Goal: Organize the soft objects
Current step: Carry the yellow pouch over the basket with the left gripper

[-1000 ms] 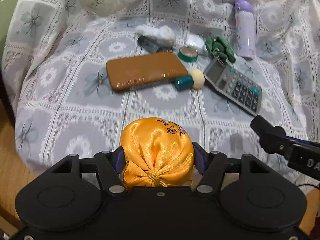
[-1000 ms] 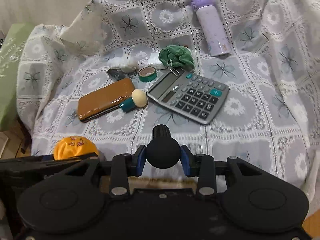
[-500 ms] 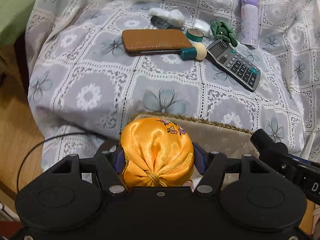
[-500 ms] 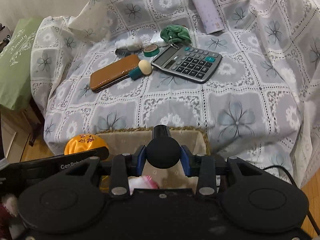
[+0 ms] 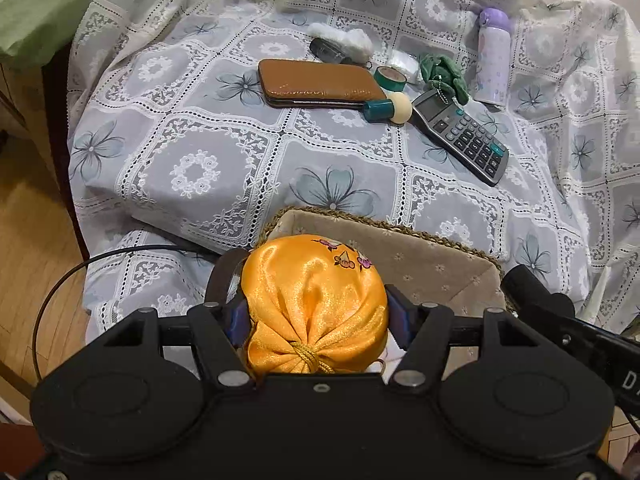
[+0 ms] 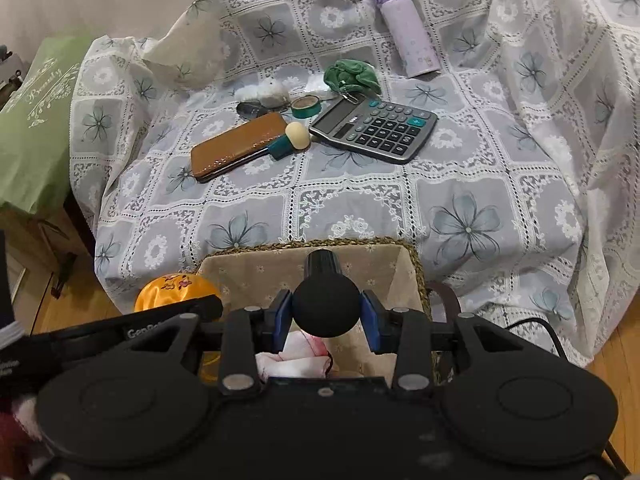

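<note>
The left gripper point(image 5: 316, 316) clamps the orange pouch point(image 5: 314, 304) at the left rim of the basket point(image 6: 416, 268), while the right gripper point(image 6: 326, 316) clamps a black ball point(image 6: 326, 312) above the basket.

Your basket point(image 6: 414, 264) sits at 6 o'clock before the cloth point(image 6: 460, 184); wallet point(image 6: 236, 145) at 11, calculator point(image 6: 376, 128) at 12, bottle point(image 6: 406, 46) behind it.

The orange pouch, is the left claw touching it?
Touching. In the left wrist view the left claw squeezes the orange pouch from both sides.
</note>
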Demonstrator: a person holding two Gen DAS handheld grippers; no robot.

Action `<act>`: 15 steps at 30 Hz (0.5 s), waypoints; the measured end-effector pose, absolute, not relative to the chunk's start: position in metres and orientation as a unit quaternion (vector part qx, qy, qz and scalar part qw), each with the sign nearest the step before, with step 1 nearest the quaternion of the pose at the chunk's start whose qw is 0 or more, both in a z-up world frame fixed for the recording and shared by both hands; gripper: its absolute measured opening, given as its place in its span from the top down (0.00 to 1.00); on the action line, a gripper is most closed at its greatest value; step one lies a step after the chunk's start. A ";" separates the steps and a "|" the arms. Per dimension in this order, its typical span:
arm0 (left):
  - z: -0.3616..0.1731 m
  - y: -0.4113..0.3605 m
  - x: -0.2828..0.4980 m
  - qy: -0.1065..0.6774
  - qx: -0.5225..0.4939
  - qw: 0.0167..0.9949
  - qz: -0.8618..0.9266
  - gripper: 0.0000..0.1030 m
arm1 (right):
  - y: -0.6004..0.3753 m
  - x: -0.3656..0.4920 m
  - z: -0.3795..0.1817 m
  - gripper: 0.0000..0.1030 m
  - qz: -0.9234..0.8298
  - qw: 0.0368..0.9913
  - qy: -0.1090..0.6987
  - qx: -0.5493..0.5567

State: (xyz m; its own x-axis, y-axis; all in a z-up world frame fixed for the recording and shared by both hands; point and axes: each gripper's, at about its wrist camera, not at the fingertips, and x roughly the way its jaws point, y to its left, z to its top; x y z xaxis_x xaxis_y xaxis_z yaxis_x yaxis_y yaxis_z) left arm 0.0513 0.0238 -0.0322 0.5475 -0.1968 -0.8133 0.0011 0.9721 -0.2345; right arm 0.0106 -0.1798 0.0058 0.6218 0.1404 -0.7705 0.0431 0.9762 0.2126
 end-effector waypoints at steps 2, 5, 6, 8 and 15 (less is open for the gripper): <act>-0.031 0.025 0.048 0.471 -0.105 0.874 -0.057 0.41 | -0.181 0.008 0.005 0.65 0.024 0.894 0.433 0.109; -0.031 0.026 0.048 0.471 -0.108 0.874 -0.057 0.41 | -0.183 0.005 0.003 0.65 0.022 0.892 0.436 0.118; -0.031 0.025 0.048 0.470 -0.106 0.874 -0.057 0.41 | -0.184 0.005 0.002 0.65 0.020 0.890 0.439 0.121; -0.031 0.022 0.048 0.470 -0.101 0.875 -0.055 0.41 | -0.186 0.005 -0.001 0.65 0.017 0.888 0.442 0.126; -0.032 0.014 0.043 0.470 -0.079 0.878 -0.048 0.39 | -0.198 0.003 -0.006 0.64 0.009 0.883 0.445 0.148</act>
